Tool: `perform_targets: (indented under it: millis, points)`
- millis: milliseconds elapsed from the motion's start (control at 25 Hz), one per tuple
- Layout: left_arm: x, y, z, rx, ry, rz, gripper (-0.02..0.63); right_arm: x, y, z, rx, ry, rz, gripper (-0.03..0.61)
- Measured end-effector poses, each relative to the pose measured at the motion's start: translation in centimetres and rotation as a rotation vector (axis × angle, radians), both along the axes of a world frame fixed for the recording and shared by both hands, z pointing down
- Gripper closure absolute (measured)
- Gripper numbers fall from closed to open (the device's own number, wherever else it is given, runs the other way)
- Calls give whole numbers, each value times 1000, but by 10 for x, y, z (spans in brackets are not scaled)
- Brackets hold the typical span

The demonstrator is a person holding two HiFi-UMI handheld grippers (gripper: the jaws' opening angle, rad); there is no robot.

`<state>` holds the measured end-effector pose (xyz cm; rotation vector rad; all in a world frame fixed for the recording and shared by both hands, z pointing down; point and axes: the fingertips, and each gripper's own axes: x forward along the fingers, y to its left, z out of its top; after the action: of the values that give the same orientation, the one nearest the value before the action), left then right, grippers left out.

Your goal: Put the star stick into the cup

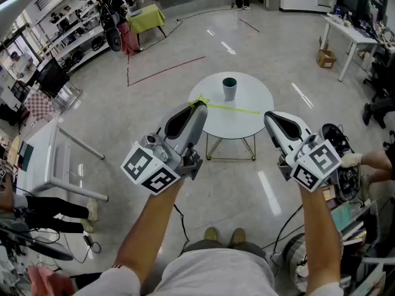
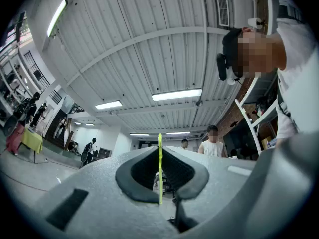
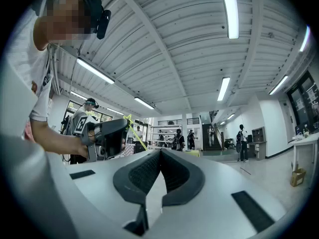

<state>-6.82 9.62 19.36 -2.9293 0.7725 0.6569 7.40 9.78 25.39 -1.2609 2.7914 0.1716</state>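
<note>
My left gripper (image 1: pixel 196 107) is held above the round white table (image 1: pixel 247 125) and is shut on the yellow-green star stick (image 1: pixel 229 108). The star end sits at the jaws and the thin shaft runs out to the right over the tabletop. In the left gripper view the stick (image 2: pixel 160 169) stands as a thin line pinched between the pads. The grey-blue cup (image 1: pixel 229 88) stands upright near the table's far edge, beyond the stick. My right gripper (image 1: pixel 272 118) hovers over the table's right edge, shut with nothing in it. The right gripper view shows the left gripper (image 3: pixel 107 136) holding the stick (image 3: pixel 134 133).
The table stands on thin gold legs (image 1: pixel 231 150) on a grey floor. A white bench (image 1: pixel 58 162) lies to the left. Cables and equipment (image 1: pixel 336 165) crowd the right. Red tape lines (image 1: pixel 163 71) mark the floor farther away, and people stand in the background.
</note>
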Motion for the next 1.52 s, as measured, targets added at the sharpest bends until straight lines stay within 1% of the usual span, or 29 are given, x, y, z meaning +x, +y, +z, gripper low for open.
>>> perform_targets:
  millis: [320,720,920,1240,1520]
  points:
    - [0,-3,4,-3,-3,-9,586,-4,-2,5,-5,6,-29,568]
    - [-6,-4,5,-8,-5,-37,586,-4,-3,4,-3,10,-37,568]
    - [0,-1,2,-4,-6,-61,586,5,-2,3,-2,9,-53,566]
    - [12,-6,7,3,-20,-130,586,24,-13,11,-2,-8,-92,568]
    - [15,-13,7,-2,-8,-183,586,34,-23,16,-14,-3,-118,568]
